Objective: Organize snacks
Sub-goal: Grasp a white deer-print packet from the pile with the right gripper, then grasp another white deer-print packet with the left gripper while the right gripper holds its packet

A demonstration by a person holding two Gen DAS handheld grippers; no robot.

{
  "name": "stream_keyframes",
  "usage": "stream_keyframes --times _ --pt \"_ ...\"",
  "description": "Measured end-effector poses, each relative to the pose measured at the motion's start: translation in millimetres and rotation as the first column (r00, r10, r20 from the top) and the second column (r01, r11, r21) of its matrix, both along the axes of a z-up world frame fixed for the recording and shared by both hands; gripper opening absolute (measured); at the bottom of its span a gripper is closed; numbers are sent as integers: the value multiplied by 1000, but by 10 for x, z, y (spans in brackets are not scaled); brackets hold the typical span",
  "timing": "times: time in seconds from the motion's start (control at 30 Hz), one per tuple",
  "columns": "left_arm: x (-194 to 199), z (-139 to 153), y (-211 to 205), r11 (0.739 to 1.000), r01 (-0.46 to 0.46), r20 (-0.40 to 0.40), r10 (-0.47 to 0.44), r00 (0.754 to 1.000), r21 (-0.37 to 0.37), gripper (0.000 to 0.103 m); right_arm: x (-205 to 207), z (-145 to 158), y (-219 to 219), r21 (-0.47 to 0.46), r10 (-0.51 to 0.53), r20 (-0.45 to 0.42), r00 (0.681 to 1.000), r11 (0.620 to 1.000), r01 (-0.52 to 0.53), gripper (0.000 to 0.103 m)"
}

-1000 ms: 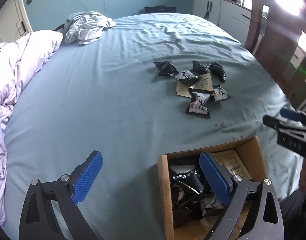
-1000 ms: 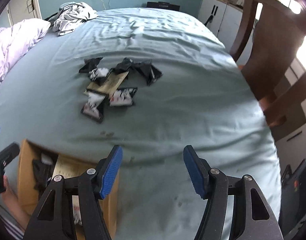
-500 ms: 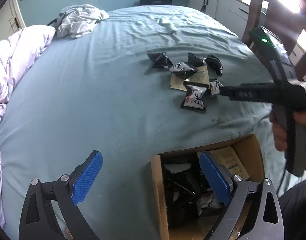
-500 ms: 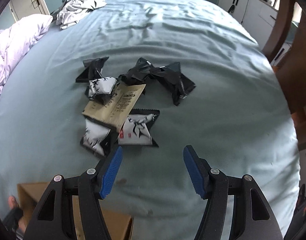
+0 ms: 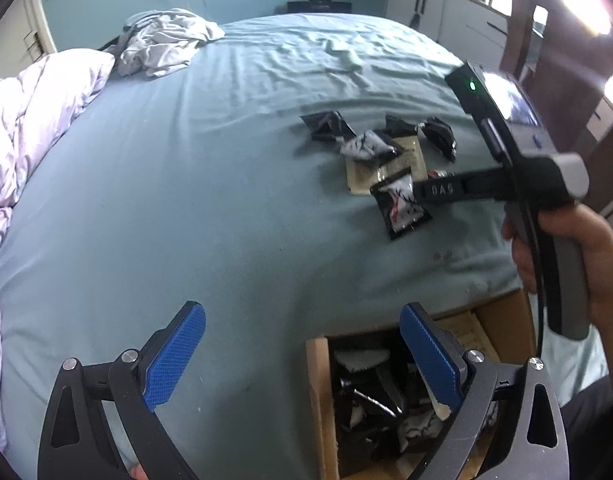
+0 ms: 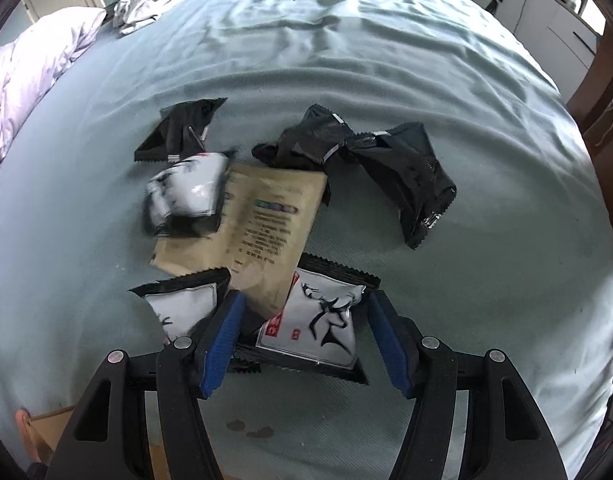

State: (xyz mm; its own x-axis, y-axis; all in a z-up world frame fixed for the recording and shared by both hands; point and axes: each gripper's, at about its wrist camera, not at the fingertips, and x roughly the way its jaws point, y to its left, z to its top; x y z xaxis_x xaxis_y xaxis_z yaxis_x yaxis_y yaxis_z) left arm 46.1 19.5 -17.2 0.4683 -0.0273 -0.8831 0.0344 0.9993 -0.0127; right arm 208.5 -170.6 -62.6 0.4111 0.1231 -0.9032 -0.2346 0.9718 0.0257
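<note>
1. Right tool (image 6: 302, 336): pointed steeply down over the bed (image 6: 486, 208); jaws moderately wide and closing, straddling a black-and-white snack packet (image 6: 326, 328) without pressing it
2. That packet lies flat at the near edge of the snack pile; long axis runs roughly across the jaws, tilted slightly, and its far left corner is tucked under a tan pouch (image 6: 262, 232)
3. Tan pouch: long axis slants from near left to far right
4. Left tool (image 5: 302, 360): jaws wide, empty, above the cardboard box (image 5: 320, 400) that holds packets
</note>
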Motion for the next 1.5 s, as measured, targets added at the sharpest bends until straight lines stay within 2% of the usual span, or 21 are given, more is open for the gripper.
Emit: stream_keyframes --times 0.1,0.2,0.43,0.57,0.7,0.8,0.87,0.97,1.07,1.2,1.27,1.33,1.4,1.43,1.47,1.5 --pt "8 -17 52 1000 -20 2 20 1000 -3 100 -24 20 -5 -10 -6 13 1000 1000 6 47" --pt "7 -53 95 999 -34 6 34 999 14 100 -114 157 -93 59 -15 28 999 998 13 42" --pt "-33 28 63 999 -13 40 11 999 49 100 -649 660 -397 205 -92 86 992 976 73 41" --pt "64 141 -65 995 83 -1 -83 997 47 100 -1119 892 -601 320 -142 120 983 943 97 41" --pt "270 199 -259 995 102 -42 -102 994 -2 101 -1540 947 -836 353 -195 161 967 927 128 41" --pt "531 66 -449 993 97 -112 -105 988 -73 103 -1795 927 -977 330 -222 184 958 932 152 41" --pt "761 -144 -574 992 78 -195 -96 976 -99 103 -1945 912 -1045 301 -237 198 951 938 171 41" --pt "1025 -399 -632 989 25 -277 -65 959 -145 102 -2148 897 -1163 294 -257 212 943 937 189 41" --pt "1257 -611 -719 988 -21 -330 -31 943 -154 100 -2274 868 -1210 304 -283 210 936 929 212 41" --pt "1442 -776 -823 988 -62 -354 7 935 -145 98 -2248 875 -1182 316 -296 207 932 922 223 41" --pt "1497 -823 -873 991 -72 -364 25 931 -117 84 -2170 858 -1129 300 -287 205 936 928 220 41" --pt "1518 -845 -924 993 -69 -355 30 935 -96 81 -2140 837 -1063 278 -277 205 939 936 216 41" --pt "1513 -854 -979 997 -59 -335 40 941 -45 70 -2115 819 -1031 261 -267 210 941 942 209 41" --pt "1498 -851 -1003 999 -50 -323 42 946 -16 60 -2110 817 -1018 255 -266 213 940 944 210 41" --pt "1487 -830 -1032 999 -37 -305 34 952 -4 42 -2083 806 -1013 251 -267 214 940 945 211 41" --pt "1469 -808 -1037 1000 -24 -292 22 956 -3 32 -2073 801 -1007 247 -268 213 940 945 214 41"
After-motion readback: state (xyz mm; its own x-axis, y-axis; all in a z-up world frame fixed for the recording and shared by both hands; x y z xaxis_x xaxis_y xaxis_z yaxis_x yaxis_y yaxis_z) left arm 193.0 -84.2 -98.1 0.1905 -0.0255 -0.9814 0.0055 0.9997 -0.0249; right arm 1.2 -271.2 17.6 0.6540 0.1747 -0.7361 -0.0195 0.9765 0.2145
